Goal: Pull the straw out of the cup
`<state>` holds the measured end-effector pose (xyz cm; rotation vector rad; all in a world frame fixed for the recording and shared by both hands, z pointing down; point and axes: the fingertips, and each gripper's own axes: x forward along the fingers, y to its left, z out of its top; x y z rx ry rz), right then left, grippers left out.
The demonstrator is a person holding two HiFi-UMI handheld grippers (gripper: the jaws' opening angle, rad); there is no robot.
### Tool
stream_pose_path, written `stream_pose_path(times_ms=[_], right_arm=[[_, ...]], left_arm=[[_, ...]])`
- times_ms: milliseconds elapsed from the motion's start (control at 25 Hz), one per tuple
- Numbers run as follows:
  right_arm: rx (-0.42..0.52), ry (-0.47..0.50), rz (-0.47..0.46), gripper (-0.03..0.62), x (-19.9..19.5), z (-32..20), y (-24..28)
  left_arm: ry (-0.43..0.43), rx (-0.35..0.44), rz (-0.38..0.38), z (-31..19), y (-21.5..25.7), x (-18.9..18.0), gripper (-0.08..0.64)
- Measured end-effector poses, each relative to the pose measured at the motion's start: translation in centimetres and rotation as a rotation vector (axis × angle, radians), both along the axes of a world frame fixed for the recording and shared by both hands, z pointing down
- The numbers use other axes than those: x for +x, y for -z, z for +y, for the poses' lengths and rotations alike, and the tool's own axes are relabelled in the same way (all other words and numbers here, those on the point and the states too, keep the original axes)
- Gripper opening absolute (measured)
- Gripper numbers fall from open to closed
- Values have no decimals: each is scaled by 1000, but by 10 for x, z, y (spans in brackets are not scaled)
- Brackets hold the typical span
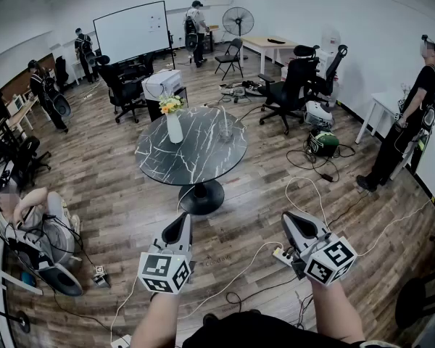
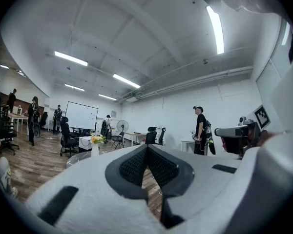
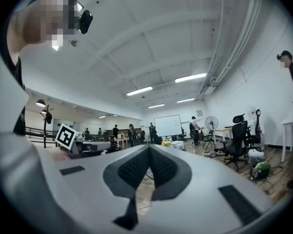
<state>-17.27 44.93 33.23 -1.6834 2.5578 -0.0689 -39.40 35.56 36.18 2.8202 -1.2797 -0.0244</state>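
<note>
A round black marble table [image 1: 203, 167] stands in the middle of the room in the head view. On it are a white vase of yellow flowers [image 1: 173, 124] and a clear cup [image 1: 225, 131] with a thin straw that is barely visible. My left gripper [image 1: 183, 222] and right gripper [image 1: 290, 220] are held level side by side, well short of the table. Both are shut with nothing between the jaws. In the left gripper view the left gripper [image 2: 147, 148] has its tips together, and the vase [image 2: 95, 148] shows far off. In the right gripper view the right gripper [image 3: 149, 148] is also closed.
Black office chairs [image 1: 290, 85] stand behind and right of the table. Cables and a power strip [image 1: 281, 254] lie on the wood floor near my right gripper. A person sits at the left [image 1: 29, 209], and another stands at the right [image 1: 413, 114]. Several more stand by the whiteboard [image 1: 133, 29].
</note>
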Motion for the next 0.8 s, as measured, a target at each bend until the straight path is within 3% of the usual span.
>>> stream_pose_path(times_ms=[560, 800], right_arm=[[-6, -33, -22, 2, 46, 14, -8], [25, -67, 53, 5, 85, 32, -5]], left_arm=[[-54, -5, -32, 8, -3, 53, 8], [-64, 0, -38, 16, -2, 95, 8]])
